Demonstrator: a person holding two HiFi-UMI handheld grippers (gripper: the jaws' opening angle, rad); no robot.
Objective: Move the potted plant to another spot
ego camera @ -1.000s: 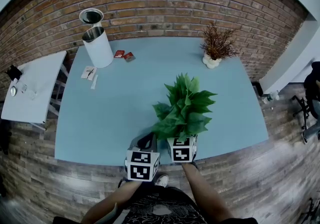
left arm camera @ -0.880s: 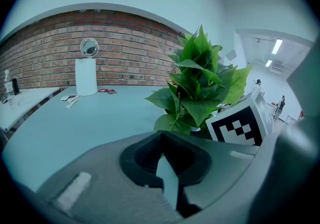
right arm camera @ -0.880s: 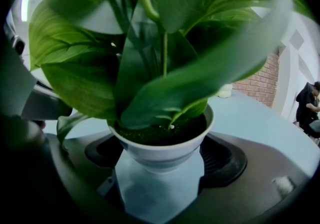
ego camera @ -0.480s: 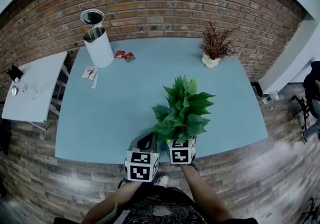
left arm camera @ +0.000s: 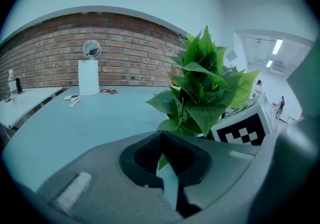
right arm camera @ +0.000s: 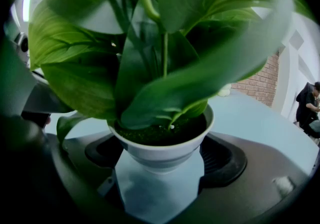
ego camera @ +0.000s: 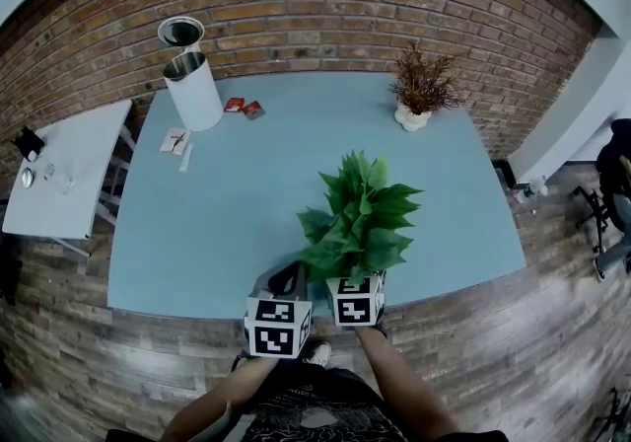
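A light blue table [ego camera: 246,203] stands against the brick wall. At its far left is a white cylindrical bin [ego camera: 193,92], with two small red packets [ego camera: 243,108] just to its right and white paper slips [ego camera: 176,143] nearer. A dried plant in a white pot [ego camera: 419,95] stands far right. The green potted plant [ego camera: 360,218] is at the near edge; whether it rests on the top cannot be told.

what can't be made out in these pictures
Head view: the potted plant hides its pot under its own leaves.
Head view: the red packets at the table's far edge are too small to identify.
Head view: the person is cut off by the right edge.
Right gripper view: the white pot shows no underside, so whether it touches the table is unclear.
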